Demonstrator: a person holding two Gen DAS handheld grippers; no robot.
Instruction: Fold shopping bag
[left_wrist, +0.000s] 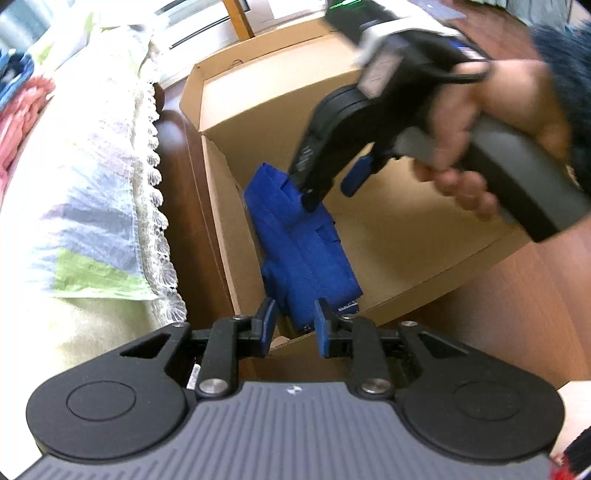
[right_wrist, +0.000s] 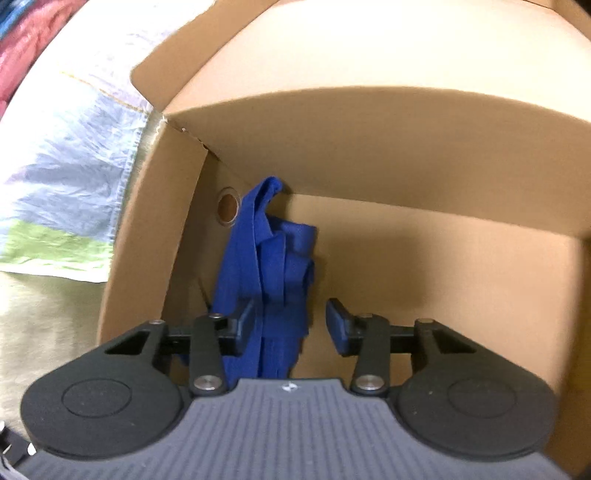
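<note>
Both grippers apart, gripping nothing: left gripper (left_wrist: 294, 326), right gripper (right_wrist: 290, 325). Folded blue bag (left_wrist: 301, 243) lies in cardboard box (left_wrist: 406, 236) between them, long axis 11-to-5 o'clock in left view

light: bright daylight from far left, washing out the quilt (left_wrist: 92, 192) | shadow: box (right_wrist: 369, 155) interior dim, far wall shaded under its flap | blur: hand (left_wrist: 491, 144) smeared at right, right wrist view soft all over | distortion: strong fisheye bending at edges, corners dark
</note>
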